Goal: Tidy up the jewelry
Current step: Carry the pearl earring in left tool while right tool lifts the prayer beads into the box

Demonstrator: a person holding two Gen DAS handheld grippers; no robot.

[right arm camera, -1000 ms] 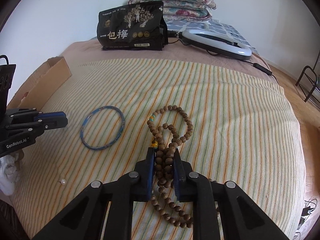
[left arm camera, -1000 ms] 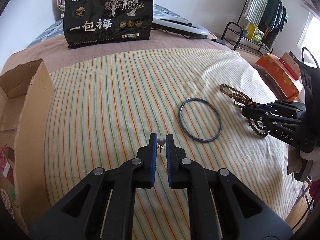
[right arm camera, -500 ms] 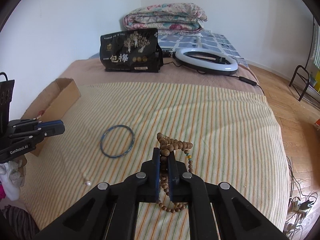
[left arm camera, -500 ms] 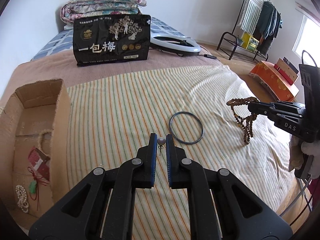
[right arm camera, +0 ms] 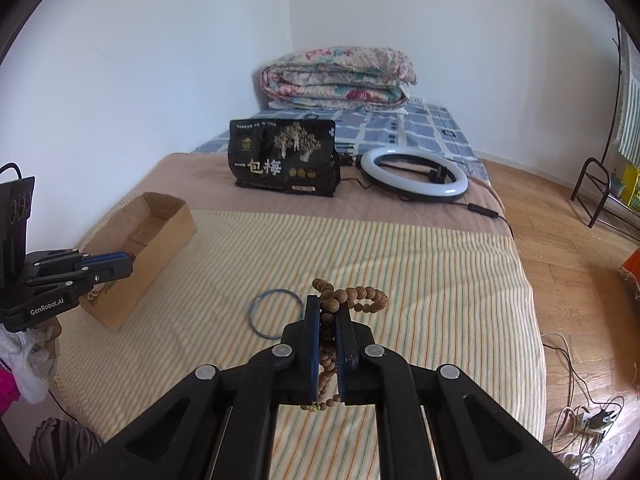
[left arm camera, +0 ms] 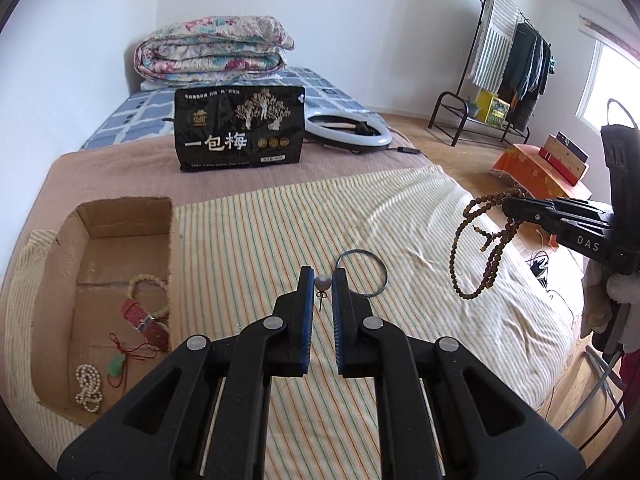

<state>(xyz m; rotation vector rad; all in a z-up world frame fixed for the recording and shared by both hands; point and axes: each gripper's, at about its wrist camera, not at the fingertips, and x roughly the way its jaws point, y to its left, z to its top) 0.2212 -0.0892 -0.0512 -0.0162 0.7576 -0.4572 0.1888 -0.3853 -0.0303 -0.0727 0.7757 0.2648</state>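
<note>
**Beads and earring both off the blanket**

Beads sit clamped between my right gripper (right arm camera: 328,312) pads: the wooden bead necklace (right arm camera: 352,296) is pinched tight, a short loop bunched just ahead of the tips and the rest trailing down between and under the fingers. In the left wrist view the strand (left arm camera: 480,248) hangs free from those tips, clear of the striped blanket (left arm camera: 248,248). A second ago it lay coiled on the cloth with my fingers only straddling it; now the whole length is in the air.

My left gripper (left arm camera: 322,280) is narrowed on the pearl earring (left arm camera: 322,282), the pearl caught right at the tips with its post pointing down between them. That grip is the same as a second ago, but the blanket has dropped away beneath it.

Just beyond my left tips, slightly to the right, the blue bangle (left arm camera: 362,274) lies flat on the stripes, untouched. From the right wrist view it sits just left of my right tips (right arm camera: 276,312).

Farther out, to the left of my left fingers, the cardboard box (left arm camera: 60,264) has come into full view, open, with a pearl strand, a red pouch and a pale bracelet already inside. It is well apart from my right fingers, past the left gripper.

I judge both pickups done; what remains is carrying both across to the box, then the bangle. The dangling strand could swing or snag on the box wall.
</note>
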